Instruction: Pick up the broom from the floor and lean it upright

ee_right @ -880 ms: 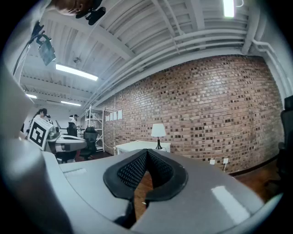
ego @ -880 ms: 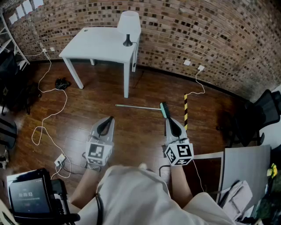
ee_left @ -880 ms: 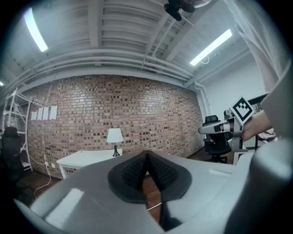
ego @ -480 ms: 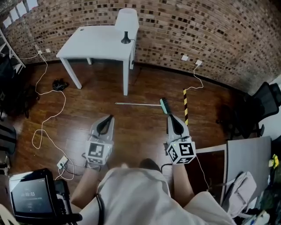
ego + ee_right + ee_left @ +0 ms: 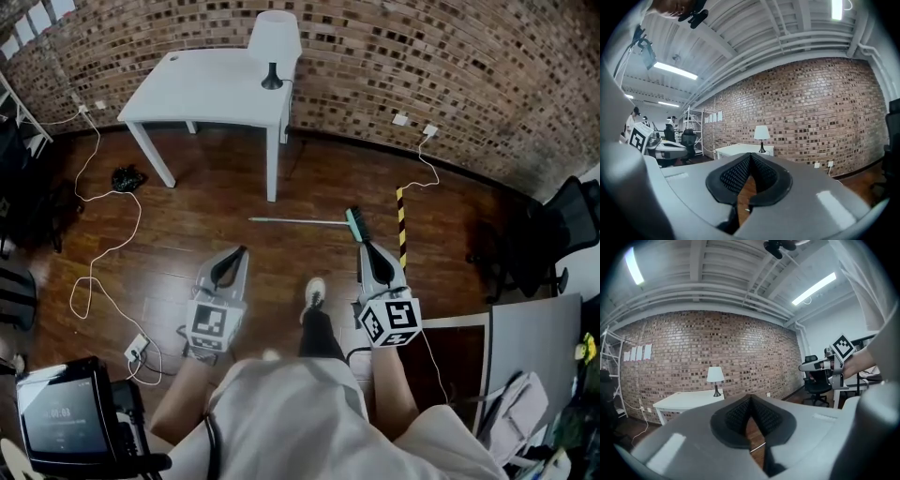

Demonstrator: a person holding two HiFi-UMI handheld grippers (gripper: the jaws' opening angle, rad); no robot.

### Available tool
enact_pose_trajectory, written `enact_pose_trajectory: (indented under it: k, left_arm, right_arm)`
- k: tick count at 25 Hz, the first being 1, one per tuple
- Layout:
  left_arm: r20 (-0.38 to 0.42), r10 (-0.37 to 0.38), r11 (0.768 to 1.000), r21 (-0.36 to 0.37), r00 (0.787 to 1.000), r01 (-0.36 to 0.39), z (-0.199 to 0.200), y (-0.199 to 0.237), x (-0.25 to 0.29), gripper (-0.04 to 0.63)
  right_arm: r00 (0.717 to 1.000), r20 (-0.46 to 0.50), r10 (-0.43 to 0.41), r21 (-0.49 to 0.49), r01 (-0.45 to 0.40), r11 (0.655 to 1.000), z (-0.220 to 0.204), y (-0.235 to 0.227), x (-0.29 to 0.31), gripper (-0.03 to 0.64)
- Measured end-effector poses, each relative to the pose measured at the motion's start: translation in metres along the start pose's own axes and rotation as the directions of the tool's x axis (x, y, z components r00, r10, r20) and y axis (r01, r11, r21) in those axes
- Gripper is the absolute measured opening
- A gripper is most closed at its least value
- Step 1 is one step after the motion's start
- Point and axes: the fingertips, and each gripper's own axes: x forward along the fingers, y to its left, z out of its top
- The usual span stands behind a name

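Green-headed broom [image 5: 319, 222] flat on wooden floor

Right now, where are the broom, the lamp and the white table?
broom [image 5: 300, 222]: head view, middle of its thin handle.
lamp [image 5: 275, 37]: head view, on the white shade.
white table [image 5: 202, 89]: head view, bare part of the tabletop.

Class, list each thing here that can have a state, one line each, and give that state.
broom: lying flat on the floor, not held.
left gripper: jaws shut, empty.
right gripper: jaws shut, empty.
lamp: upright on the white table.
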Motion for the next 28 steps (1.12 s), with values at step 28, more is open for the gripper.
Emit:
enact_pose_trajectory:
  k: [28]
  left_arm:
    - [-0.062, 0.164, 0.985, 0.055, 0.985, -0.161, 0.036, 0.078, 0.305, 0.0]
  right_arm:
    - [0.987, -0.034, 0.156, 0.148, -0.149, 0.978, 0.026, -0.207, 0.277, 0.014]
